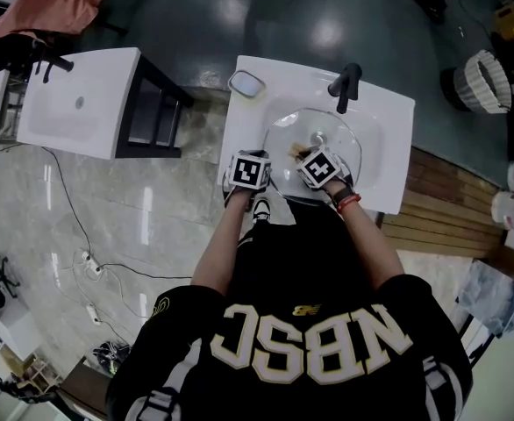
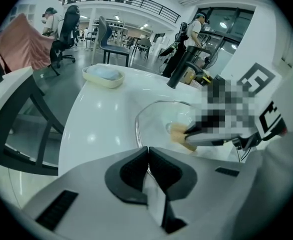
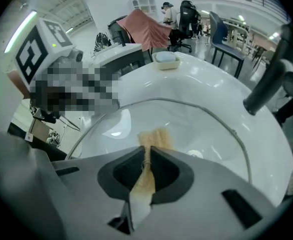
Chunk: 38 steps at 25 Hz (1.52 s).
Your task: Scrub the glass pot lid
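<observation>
While the left tongs point(image 2: 148, 159) pinch the glass pot lid point(image 1: 327, 139) at its 8 o'clock rim over the sink point(image 1: 393, 121), the right tongs point(image 3: 147, 161) clamp a tan sponge point(image 3: 154, 136) near its centre; hard strokes could twist the rim free.

A soap dish point(image 1: 246, 83) sits near the black faucet point(image 1: 346, 84) on the white sink point(image 1: 396, 139), with another sink point(image 1: 82, 103) standing well apart.
</observation>
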{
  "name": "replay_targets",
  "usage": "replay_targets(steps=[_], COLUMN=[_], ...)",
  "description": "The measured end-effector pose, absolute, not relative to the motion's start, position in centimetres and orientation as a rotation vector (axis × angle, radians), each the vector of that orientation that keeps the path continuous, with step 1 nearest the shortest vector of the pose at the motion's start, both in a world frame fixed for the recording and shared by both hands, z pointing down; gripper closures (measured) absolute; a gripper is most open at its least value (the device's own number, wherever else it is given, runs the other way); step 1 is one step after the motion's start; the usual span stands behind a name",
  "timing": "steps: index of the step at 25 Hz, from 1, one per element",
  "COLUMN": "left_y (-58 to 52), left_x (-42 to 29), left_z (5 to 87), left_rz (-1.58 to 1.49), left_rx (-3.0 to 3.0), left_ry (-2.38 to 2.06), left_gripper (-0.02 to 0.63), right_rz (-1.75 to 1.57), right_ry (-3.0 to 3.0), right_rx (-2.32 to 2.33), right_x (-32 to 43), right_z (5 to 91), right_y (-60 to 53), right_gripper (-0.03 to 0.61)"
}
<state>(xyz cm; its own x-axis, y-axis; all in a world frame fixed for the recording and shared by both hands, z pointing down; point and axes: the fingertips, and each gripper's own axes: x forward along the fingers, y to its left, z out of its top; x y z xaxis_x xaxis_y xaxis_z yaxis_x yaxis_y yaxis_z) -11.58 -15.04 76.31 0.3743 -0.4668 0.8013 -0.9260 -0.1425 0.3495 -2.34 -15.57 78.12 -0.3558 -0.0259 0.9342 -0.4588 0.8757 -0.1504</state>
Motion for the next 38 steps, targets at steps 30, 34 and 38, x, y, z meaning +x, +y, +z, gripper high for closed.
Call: replay_targets(steps=[30,34,38], left_y=[-15.2,-15.2,-15.4], left_x=[-11.7,-11.6,-11.6], left_z=[76.4,76.5,76.5], left_rz=[0.680,0.697,0.719], left_rx=[1.772,1.773,1.782], left_ry=[-1.230,-1.229,-1.233], left_gripper=[0.597,0.597,0.597], right_rz=[0.421,0.274,0.301], right_ry=[-1.826,-1.782,-1.735], right_rx=[0.377,0.494,0.510], right_x=[-1.4,0.0,2.7], right_z=[78.6,79.4,79.2], right_y=[-16.2,-19.8,-20.3], right_gripper=[0.537,0.537,0.537])
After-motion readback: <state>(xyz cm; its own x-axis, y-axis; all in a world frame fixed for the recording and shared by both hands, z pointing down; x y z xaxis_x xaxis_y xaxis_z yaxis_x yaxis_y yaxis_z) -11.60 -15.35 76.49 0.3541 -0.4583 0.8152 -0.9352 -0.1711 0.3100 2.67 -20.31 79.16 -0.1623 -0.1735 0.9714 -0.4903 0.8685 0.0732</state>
